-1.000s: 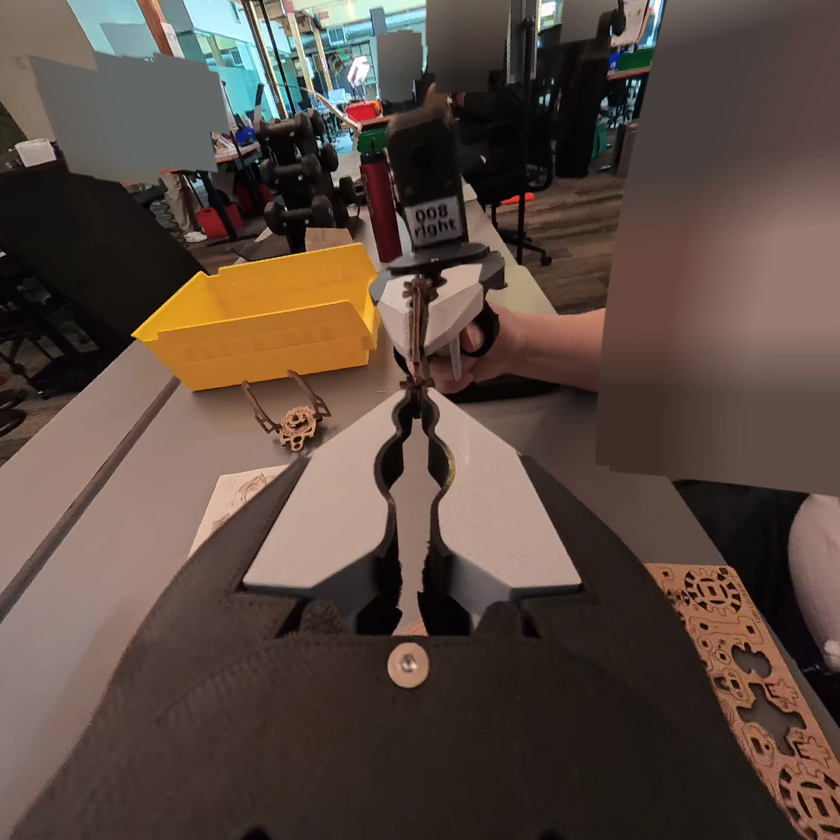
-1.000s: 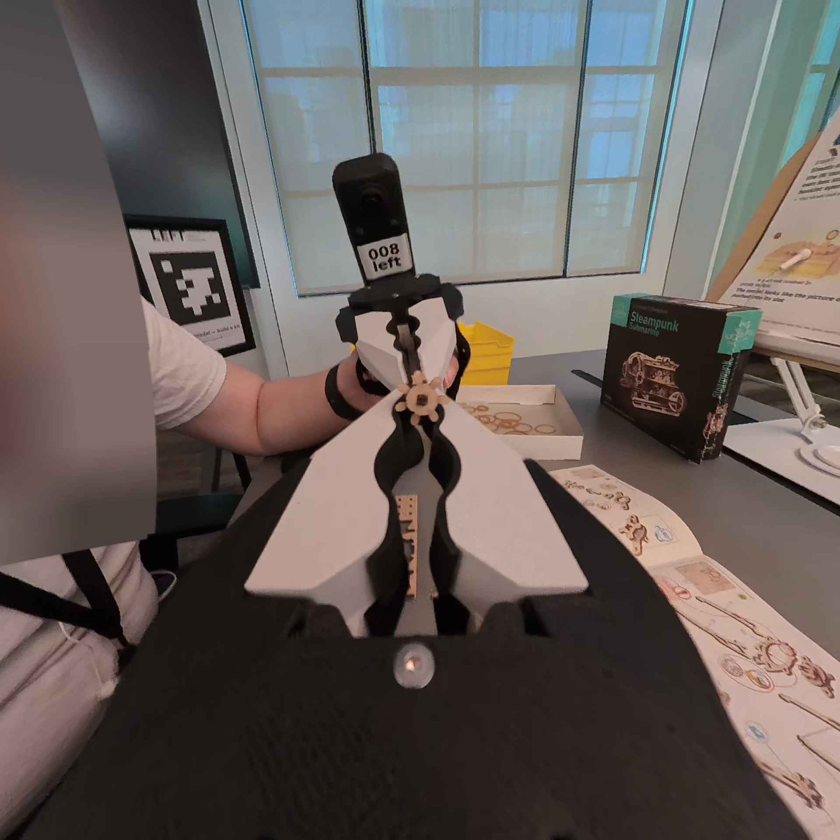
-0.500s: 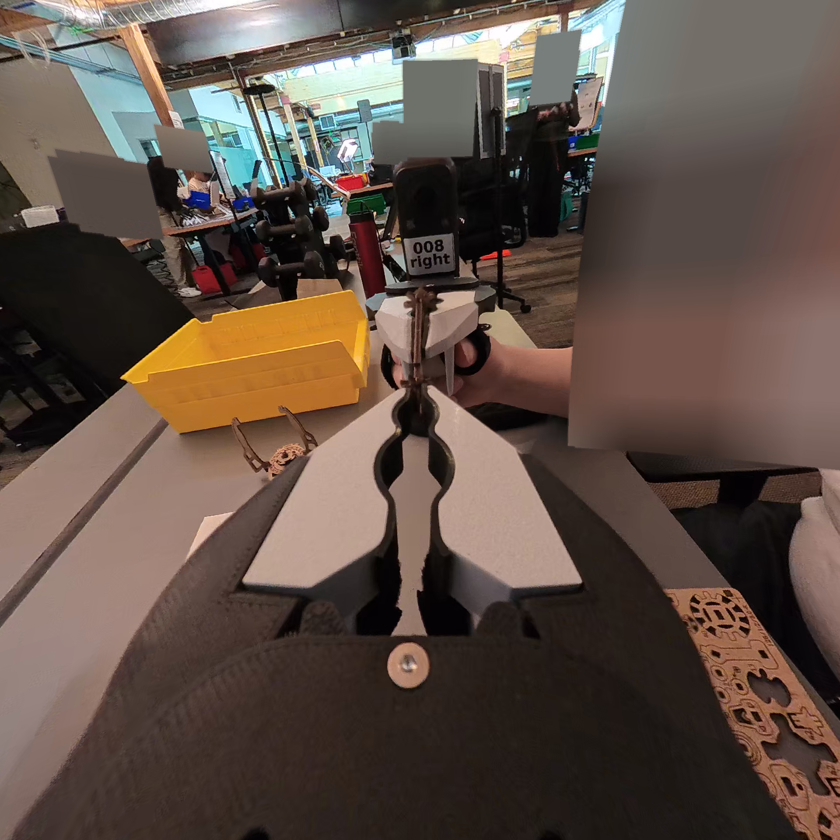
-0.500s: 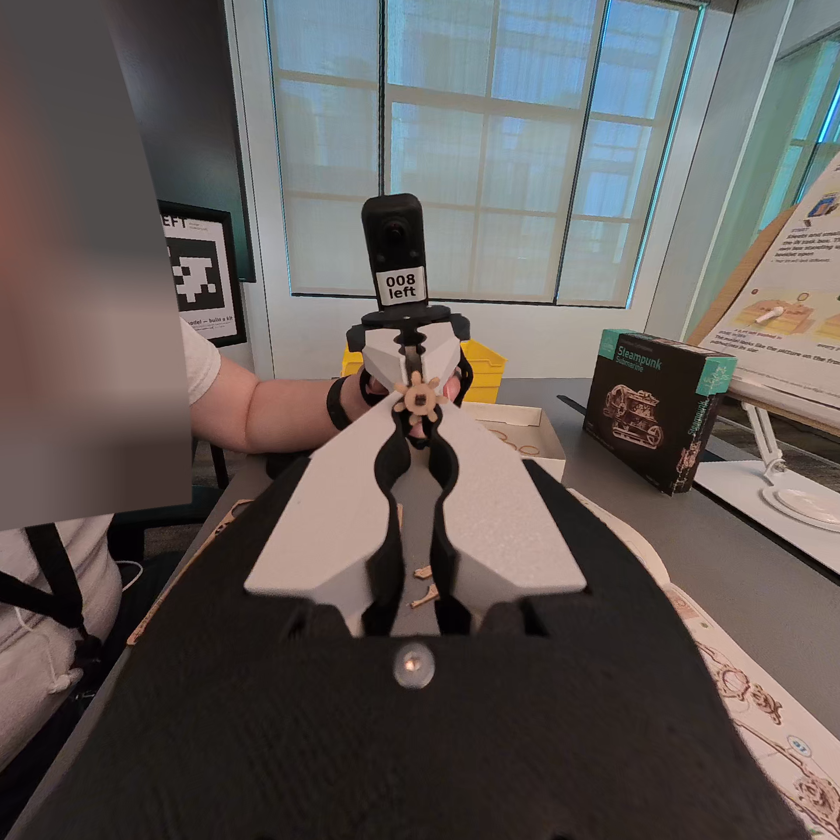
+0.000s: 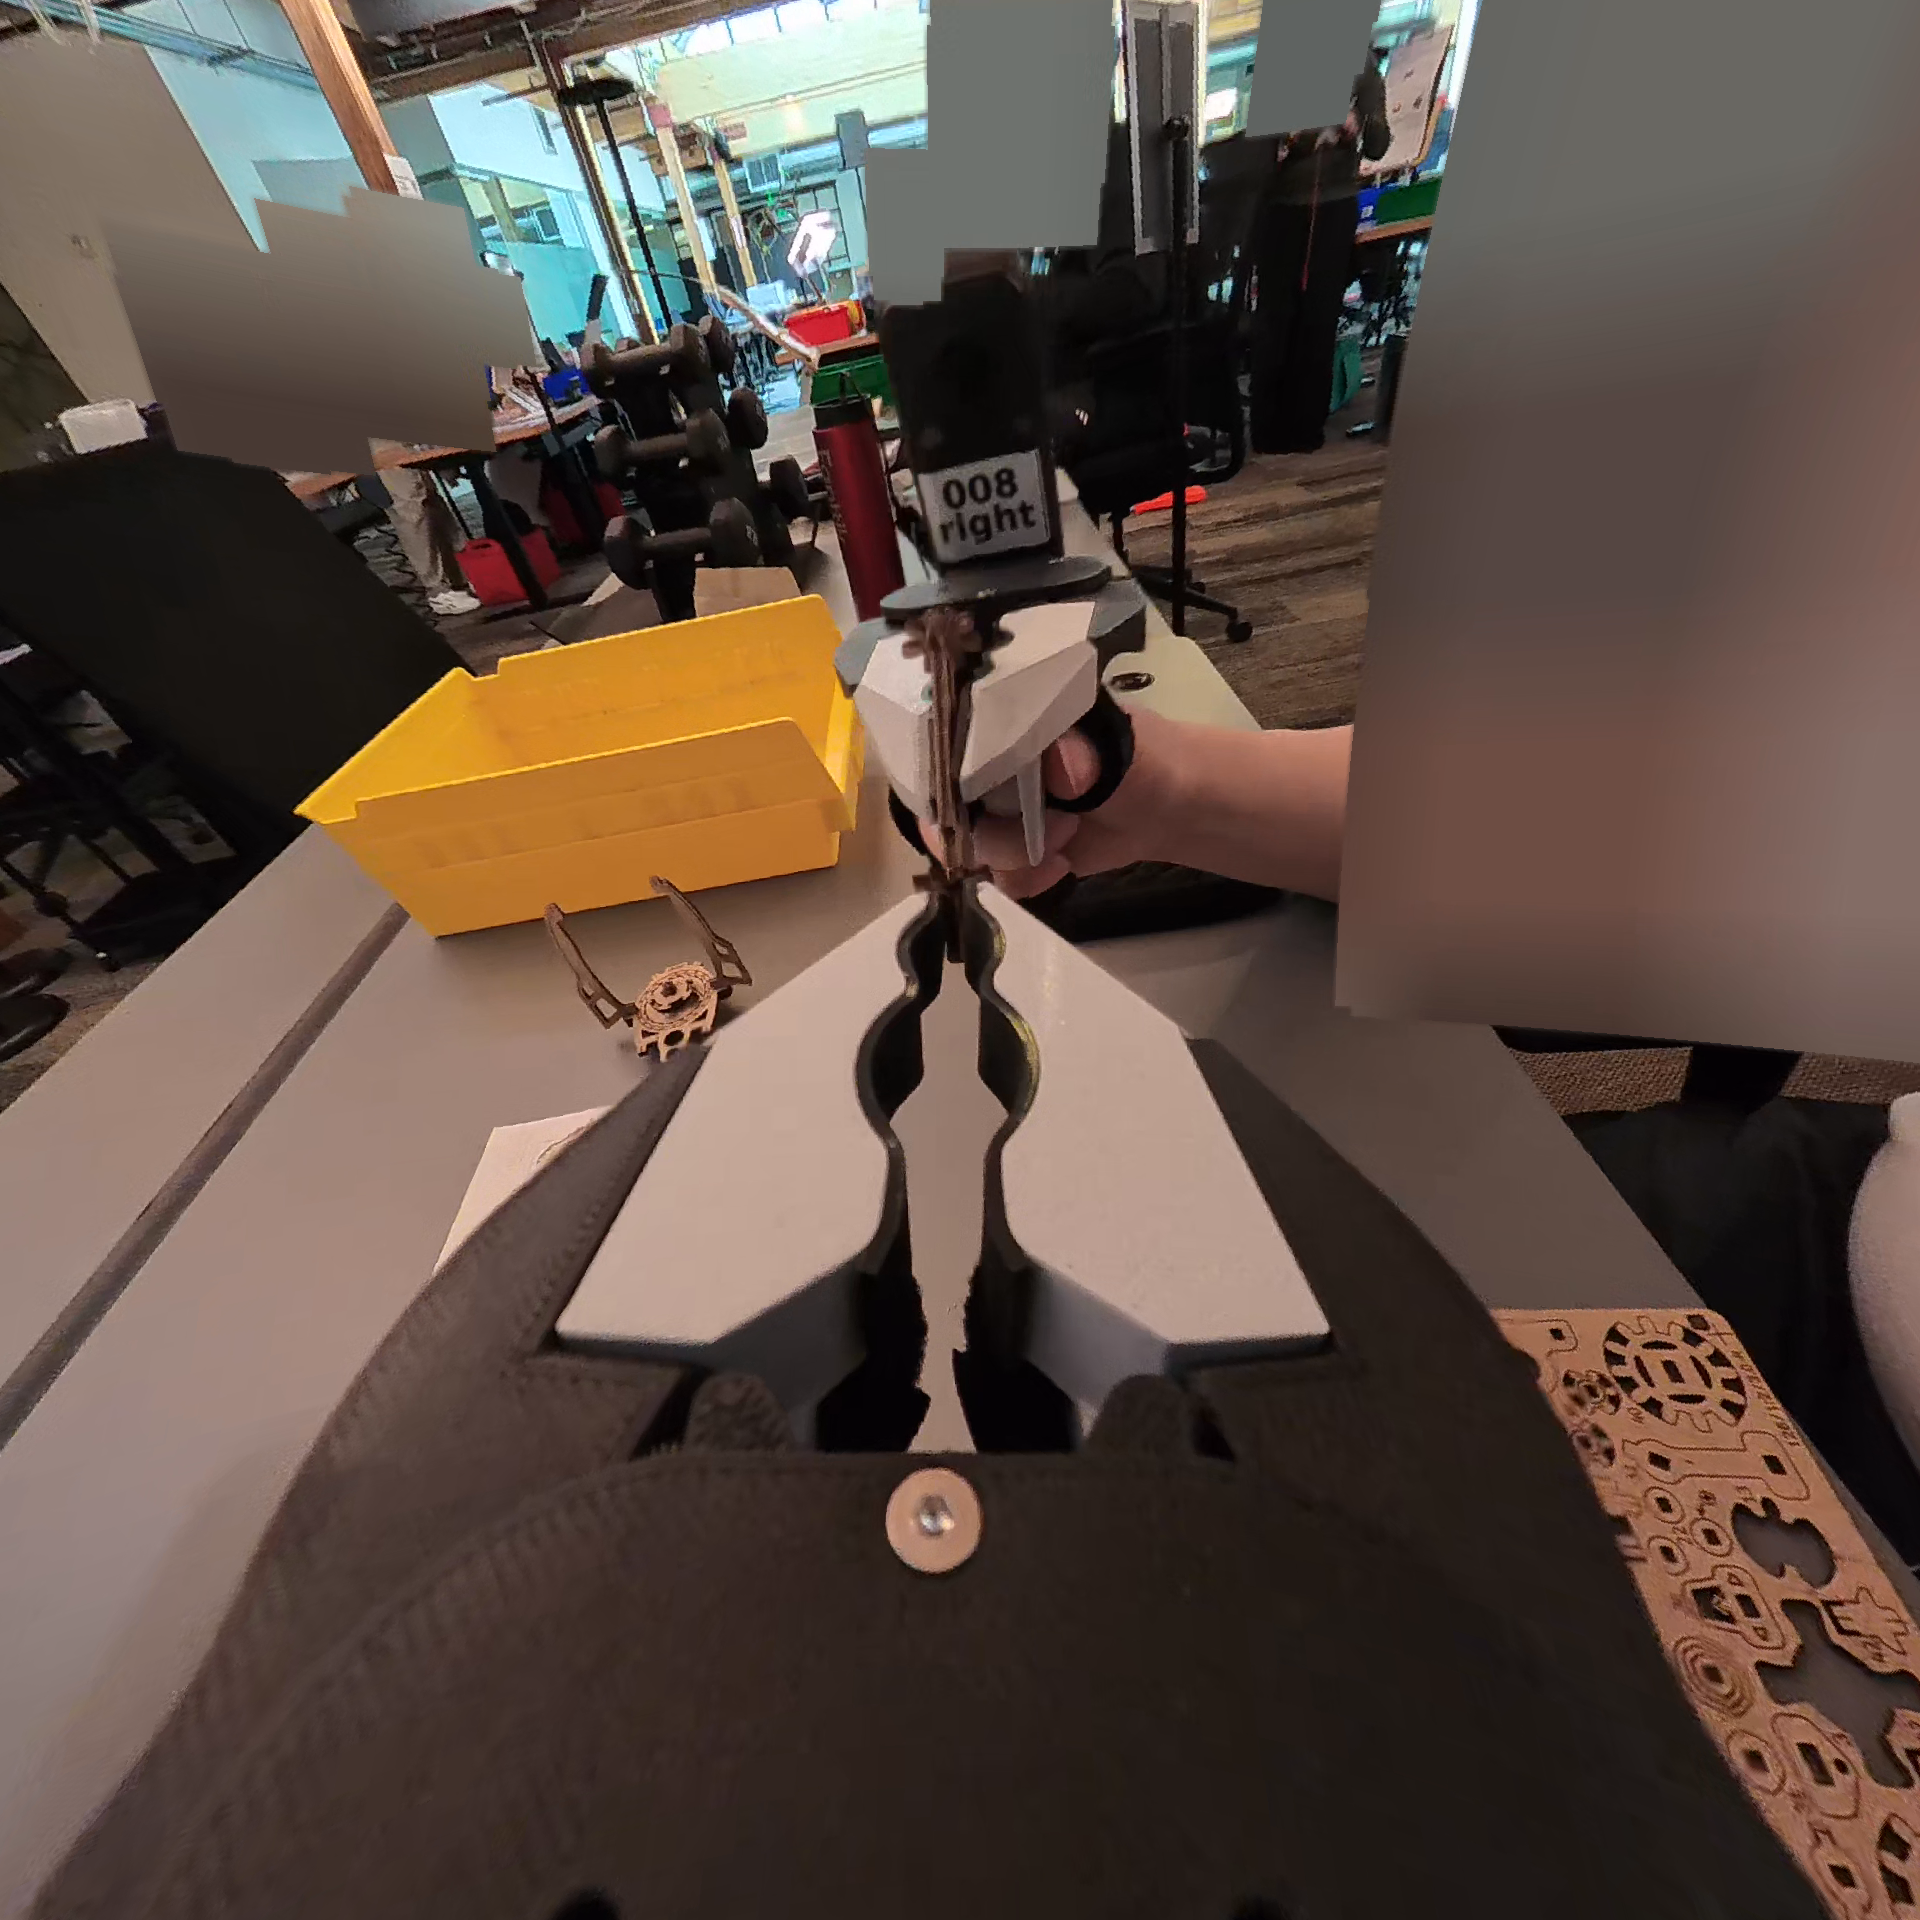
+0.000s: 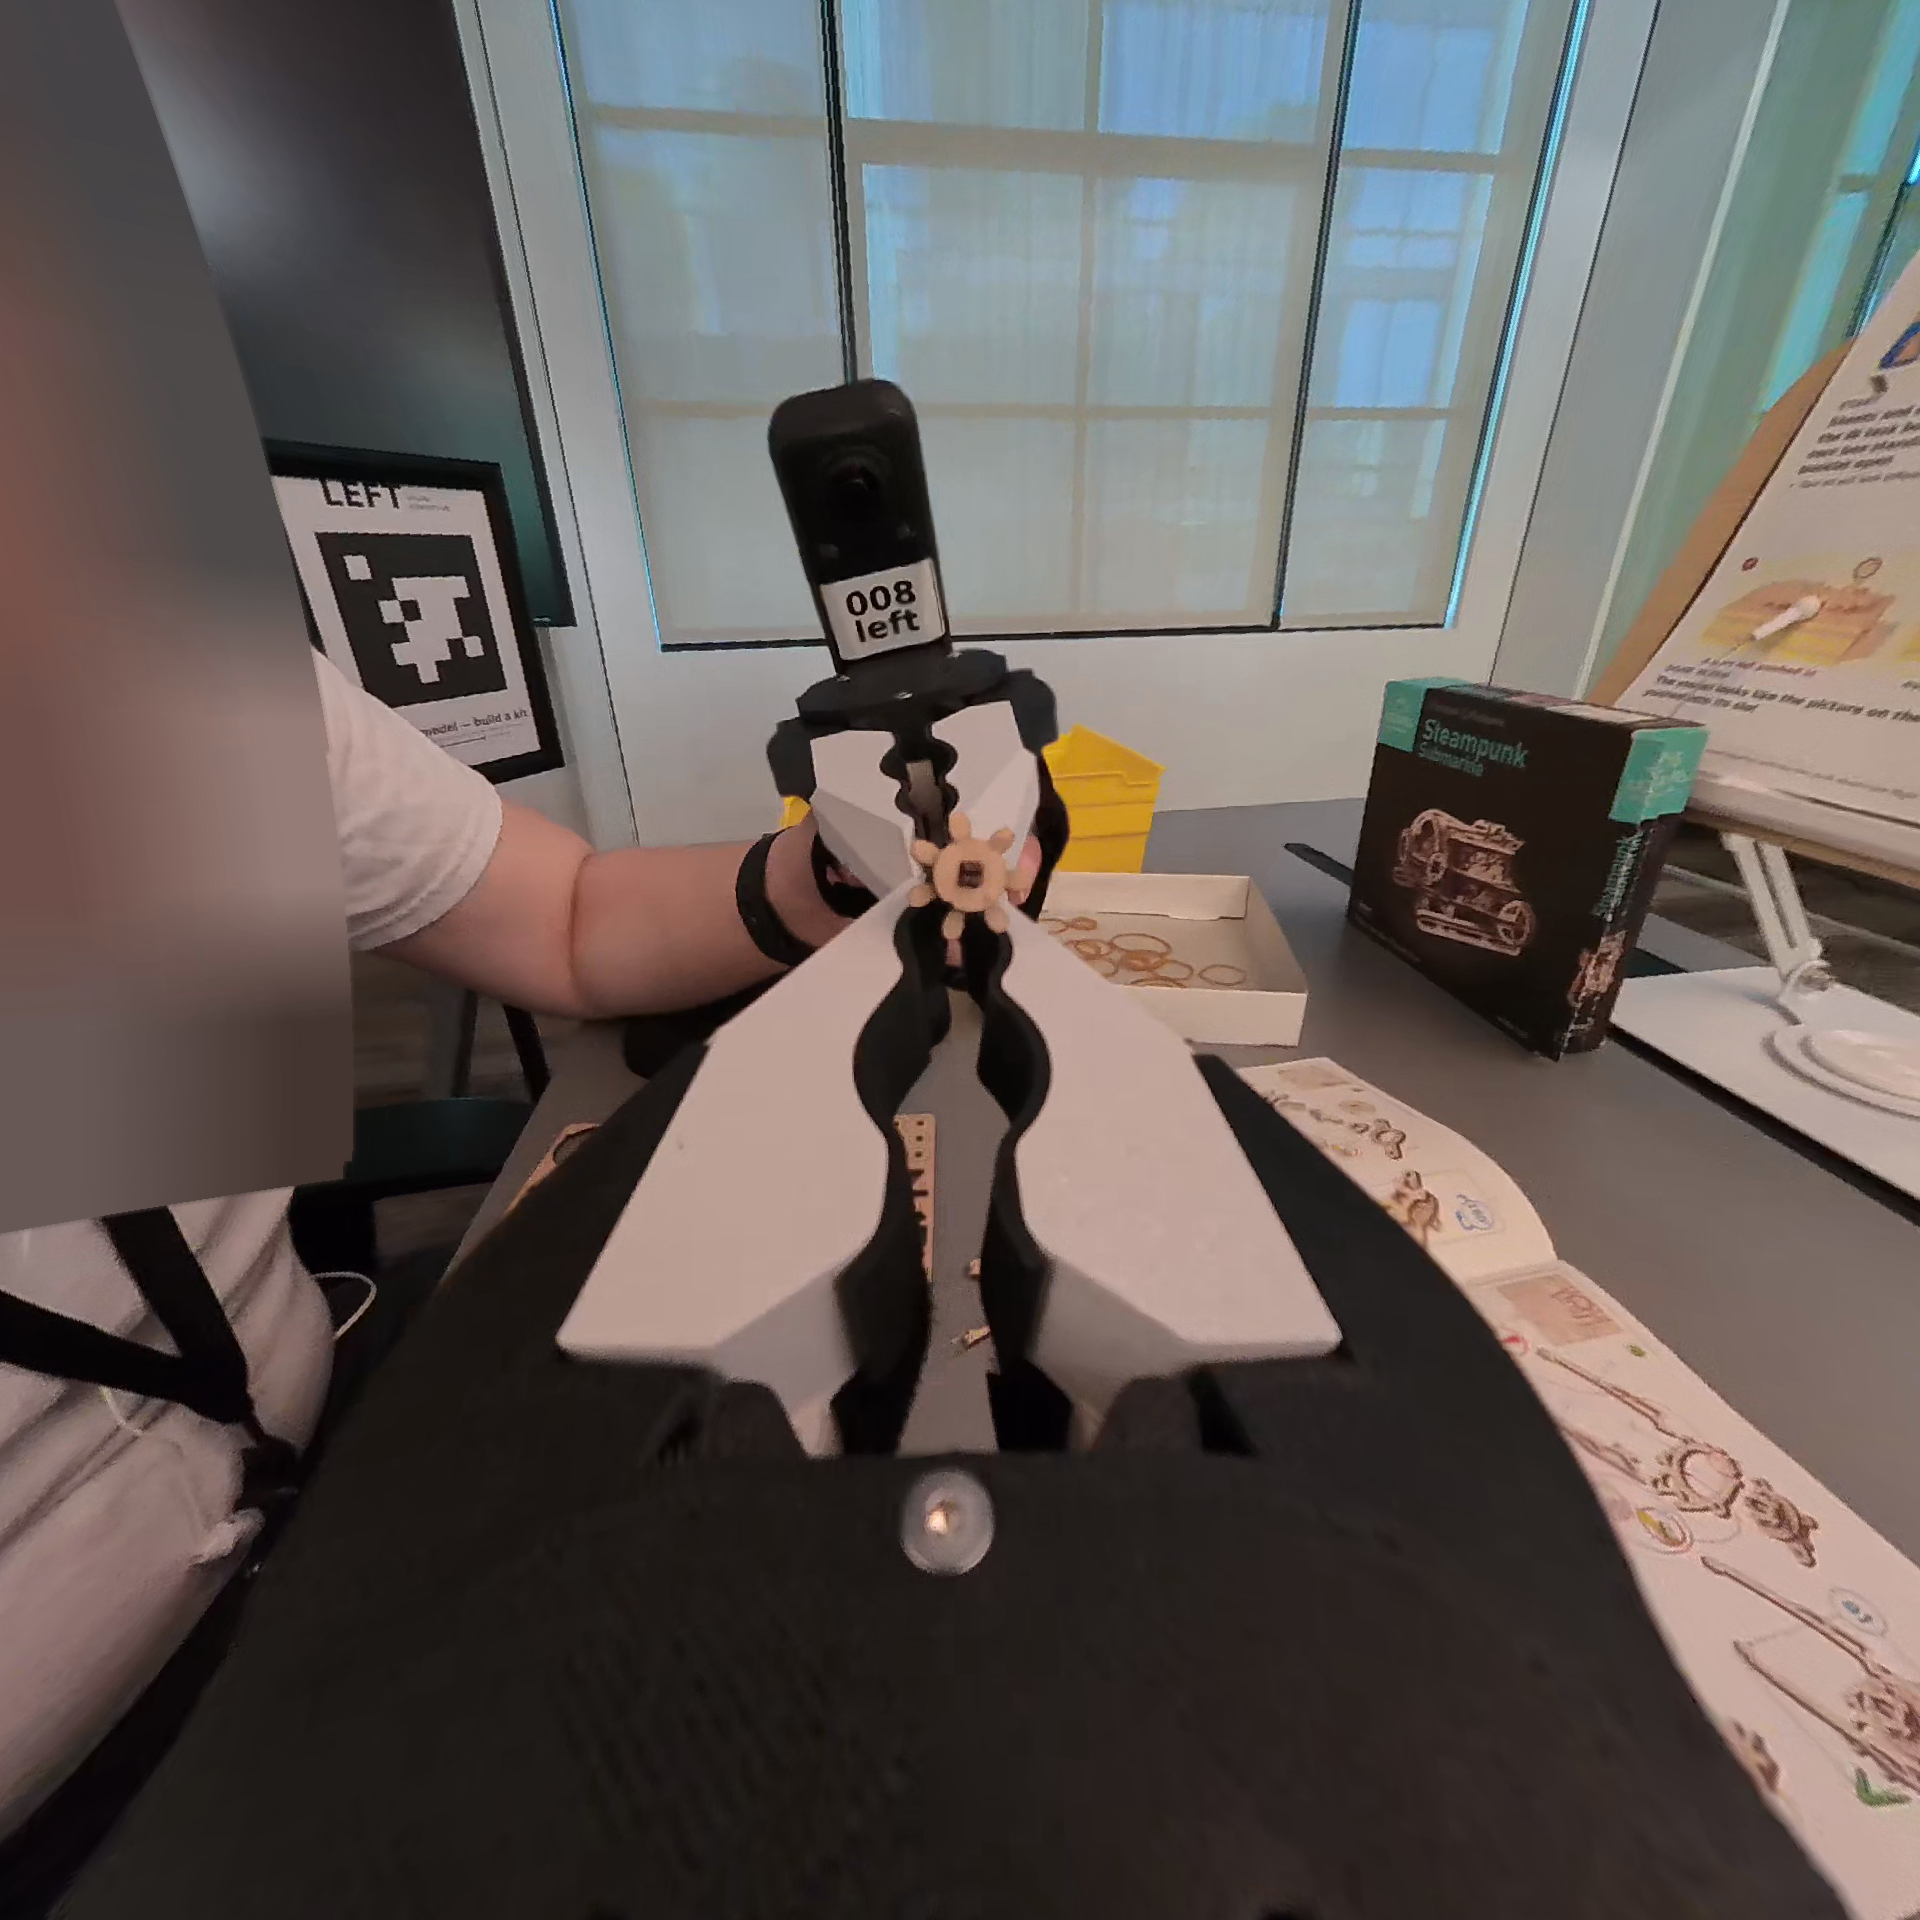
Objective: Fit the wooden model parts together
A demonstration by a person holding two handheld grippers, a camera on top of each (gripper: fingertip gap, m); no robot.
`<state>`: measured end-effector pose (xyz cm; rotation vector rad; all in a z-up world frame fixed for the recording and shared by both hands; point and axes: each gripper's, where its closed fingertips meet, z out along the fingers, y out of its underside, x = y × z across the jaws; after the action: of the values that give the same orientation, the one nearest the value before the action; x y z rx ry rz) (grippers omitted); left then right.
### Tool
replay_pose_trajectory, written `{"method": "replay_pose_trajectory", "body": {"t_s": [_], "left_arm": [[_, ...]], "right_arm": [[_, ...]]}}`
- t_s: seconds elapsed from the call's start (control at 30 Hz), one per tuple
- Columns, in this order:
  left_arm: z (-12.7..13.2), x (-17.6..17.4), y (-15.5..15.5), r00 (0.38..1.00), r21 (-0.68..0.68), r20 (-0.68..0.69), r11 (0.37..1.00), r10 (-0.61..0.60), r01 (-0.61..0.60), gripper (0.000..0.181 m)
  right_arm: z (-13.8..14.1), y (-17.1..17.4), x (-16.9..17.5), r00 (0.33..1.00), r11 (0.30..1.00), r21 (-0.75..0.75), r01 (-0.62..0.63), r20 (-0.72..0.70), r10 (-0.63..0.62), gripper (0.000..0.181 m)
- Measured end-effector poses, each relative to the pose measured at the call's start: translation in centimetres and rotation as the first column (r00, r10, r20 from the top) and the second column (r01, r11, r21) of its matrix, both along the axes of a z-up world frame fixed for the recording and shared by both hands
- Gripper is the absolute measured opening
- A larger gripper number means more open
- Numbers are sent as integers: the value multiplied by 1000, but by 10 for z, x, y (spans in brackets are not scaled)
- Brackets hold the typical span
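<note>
My right fingers (image 6: 961,940) pinching a pale spoked wooden wheel (image 6: 961,879), my left fingers (image 5: 951,914) clamped on a dark flat wooden strip (image 5: 945,748), tips meeting above the grey tabletop (image 5: 416,1039).

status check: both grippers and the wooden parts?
Left gripper shut on small rod. Right gripper shut on spoked wheel. Both mid-air, tip to tip, parts meeting. Nothing between.

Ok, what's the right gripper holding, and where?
A thin wooden model part, seen edge-on, clamped by its flat faces between the fingers of the right gripper. Which gripper holds the small spoked wheel at the tips cannot be told.
</note>
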<state>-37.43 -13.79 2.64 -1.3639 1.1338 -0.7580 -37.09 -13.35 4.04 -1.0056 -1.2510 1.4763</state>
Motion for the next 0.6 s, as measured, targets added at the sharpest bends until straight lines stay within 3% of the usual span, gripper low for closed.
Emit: {"method": "replay_pose_trajectory", "body": {"t_s": [0.6], "left_arm": [[-21, -4, 2, 982, -67, -188, 998, 5, -18, 0]], "right_arm": [[-22, 1, -7, 985, 998, 57, 22, 170, -31, 1]]}}
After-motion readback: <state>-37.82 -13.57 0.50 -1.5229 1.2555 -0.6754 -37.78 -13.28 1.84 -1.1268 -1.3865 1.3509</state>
